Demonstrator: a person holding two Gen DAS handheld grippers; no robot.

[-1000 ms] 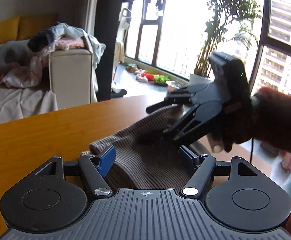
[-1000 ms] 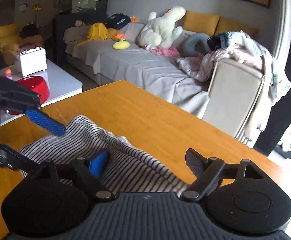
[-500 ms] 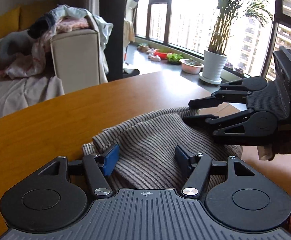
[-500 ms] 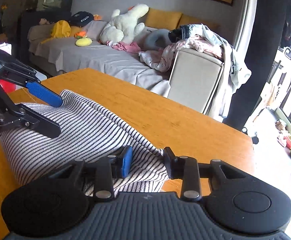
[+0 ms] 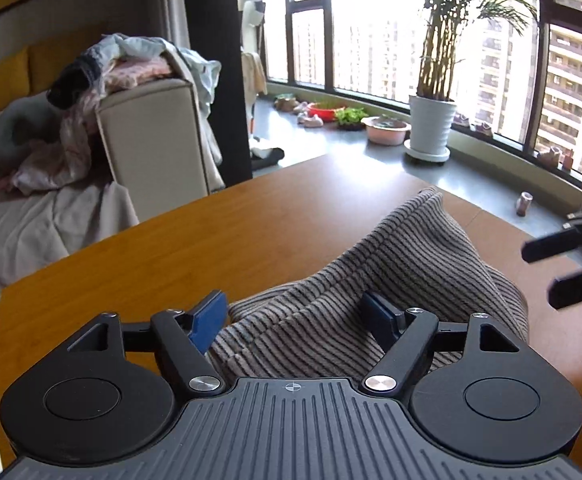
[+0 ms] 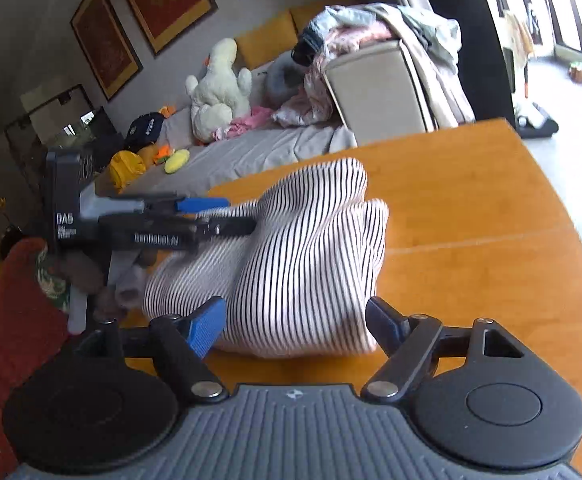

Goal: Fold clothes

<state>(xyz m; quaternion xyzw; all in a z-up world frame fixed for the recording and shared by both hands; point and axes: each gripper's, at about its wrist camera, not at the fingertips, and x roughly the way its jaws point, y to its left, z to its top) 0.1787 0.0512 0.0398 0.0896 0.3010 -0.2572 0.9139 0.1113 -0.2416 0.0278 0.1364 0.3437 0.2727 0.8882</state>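
Observation:
A striped knit garment (image 5: 391, 280) lies bunched in a folded heap on the wooden table (image 5: 171, 256). My left gripper (image 5: 295, 318) is open, its blue pads either side of the heap's near edge. In the right wrist view the same garment (image 6: 303, 256) stands as a rounded bundle. My right gripper (image 6: 295, 326) is open, its pads level with the bundle's near side. The left gripper (image 6: 195, 216) shows there from the side at the bundle's left. The right gripper's fingertips (image 5: 563, 276) show at the right edge of the left wrist view.
A beige sofa arm piled with clothes (image 5: 131, 72) stands beyond the table's far edge. A potted plant (image 5: 431, 128) and bowls sit on the window ledge. A bed with plush toys (image 6: 215, 92) lies behind the table. The table's right edge (image 6: 563, 200) is close.
My right gripper has opened and let go of the garment, then drawn back to the right and tilted. The garment has settled into a taller bundle. My left gripper stays open.

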